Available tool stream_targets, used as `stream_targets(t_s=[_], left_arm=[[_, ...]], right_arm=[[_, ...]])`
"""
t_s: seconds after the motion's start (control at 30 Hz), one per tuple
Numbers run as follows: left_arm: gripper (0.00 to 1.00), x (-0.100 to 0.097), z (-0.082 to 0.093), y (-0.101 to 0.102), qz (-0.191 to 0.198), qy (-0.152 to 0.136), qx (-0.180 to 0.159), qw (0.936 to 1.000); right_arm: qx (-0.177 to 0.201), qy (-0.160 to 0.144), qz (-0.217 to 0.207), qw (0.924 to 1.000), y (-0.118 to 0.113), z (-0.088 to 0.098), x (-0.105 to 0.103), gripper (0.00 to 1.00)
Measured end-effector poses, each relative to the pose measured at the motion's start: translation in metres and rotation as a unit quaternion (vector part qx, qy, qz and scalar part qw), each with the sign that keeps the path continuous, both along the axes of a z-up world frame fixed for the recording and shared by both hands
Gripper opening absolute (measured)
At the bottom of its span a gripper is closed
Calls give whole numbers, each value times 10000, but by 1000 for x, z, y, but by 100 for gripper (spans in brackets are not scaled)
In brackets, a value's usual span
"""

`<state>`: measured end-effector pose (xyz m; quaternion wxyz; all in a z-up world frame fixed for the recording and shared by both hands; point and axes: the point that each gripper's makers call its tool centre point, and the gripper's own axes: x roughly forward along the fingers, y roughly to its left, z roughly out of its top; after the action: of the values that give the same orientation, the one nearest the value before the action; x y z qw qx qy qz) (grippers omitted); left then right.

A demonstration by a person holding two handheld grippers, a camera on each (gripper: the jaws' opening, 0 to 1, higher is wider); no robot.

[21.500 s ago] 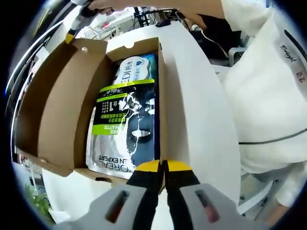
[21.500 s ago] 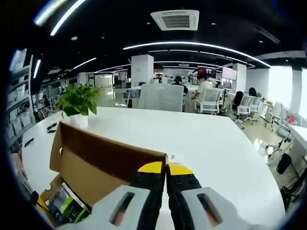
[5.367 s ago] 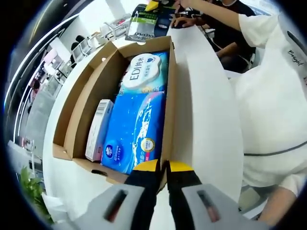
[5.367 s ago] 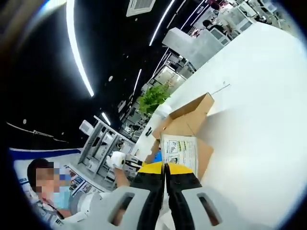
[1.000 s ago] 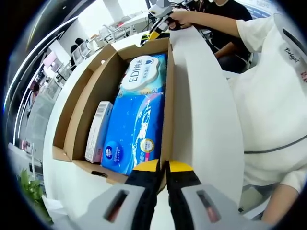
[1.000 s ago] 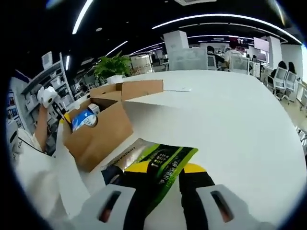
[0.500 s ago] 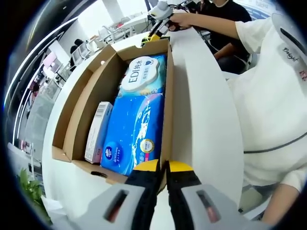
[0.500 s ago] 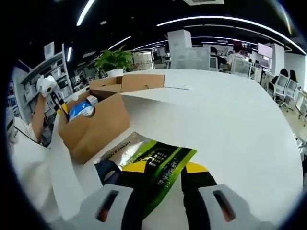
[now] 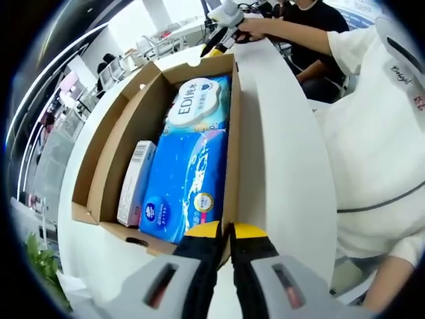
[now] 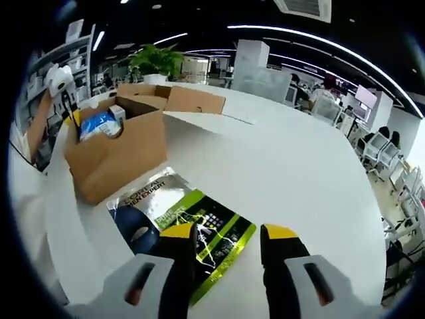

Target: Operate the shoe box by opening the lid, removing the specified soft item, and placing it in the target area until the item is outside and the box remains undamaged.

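Note:
The open cardboard shoe box (image 9: 106, 153) lies lengthwise ahead in the left gripper view. It holds a blue tissue pack (image 9: 182, 183), a white-and-blue EDI wipes pack (image 9: 199, 106) and a slim white carton (image 9: 135, 181). My left gripper (image 9: 225, 232) is shut on the box's near right wall. In the right gripper view, a silver, green and dark soft mask pack (image 10: 174, 217) lies flat on the white table, outside the box (image 10: 119, 154). My right gripper (image 10: 227, 234) stands open just above the pack's near end. It also appears beyond the box (image 9: 222, 14).
A wide white table (image 10: 292, 166) stretches ahead and to the right of the pack. The box's lid flap (image 10: 192, 101) lies open on its far side. A person in a white top (image 9: 378, 133) stands close on the right. A potted plant (image 10: 154, 63) and office desks lie beyond.
My right gripper's jaws have spread apart and drawn up off the mask pack, which now lies loose and flat on the table. My left gripper still holds the box wall.

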<state>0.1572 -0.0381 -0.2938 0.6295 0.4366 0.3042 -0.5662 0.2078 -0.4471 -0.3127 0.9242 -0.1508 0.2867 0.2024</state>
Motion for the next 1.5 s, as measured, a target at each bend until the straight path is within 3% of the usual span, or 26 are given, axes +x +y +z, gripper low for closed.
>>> stream_targets(t_s=[0.07,0.1,0.23,0.43,0.53,0.57,0.63,0.7,0.93,1.2,1.27,1.43,1.5], left_arm=[[5,0,0,0,3,3,6,10000],[5,0,0,0,3,1,12,10000],[5,0,0,0,13,3,20,10000],[5,0,0,0,12,-2,27,10000],[5,0,0,0,15,-1,35,10000],[5,0,0,0,16,-4,33,10000],[5,0,0,0,16,-11,24,10000],[5,0,0,0,20,-17,25,10000],[5,0,0,0,34,-14,28,10000],[5,1,0,0,37,-20,26,10000],[5,1,0,0,33,-24,18,10000],[5,1,-1,0,35,-24,26,10000],[5,1,-1,0,31,-35,12,10000]], right_arm=[[-19,-84,-47,10000,0,4,1,40],[154,-215,-74,9996,3,10,2,40],[1244,-474,-92,9911,26,29,0,51],[896,-721,-248,9931,37,23,-5,58],[950,-864,-248,9914,46,18,-6,67],[1002,-846,-233,9911,48,16,-6,68],[1068,-491,-276,9927,50,1,-10,67],[1038,-598,-285,9924,48,0,-8,67],[823,-238,-340,9957,45,-18,-13,67],[787,-186,-381,9960,48,-23,-13,66],[721,-545,-408,9951,48,-12,-8,66],[881,-391,-414,9945,54,-12,-6,66],[793,-196,-355,9960,59,-24,-5,67]])
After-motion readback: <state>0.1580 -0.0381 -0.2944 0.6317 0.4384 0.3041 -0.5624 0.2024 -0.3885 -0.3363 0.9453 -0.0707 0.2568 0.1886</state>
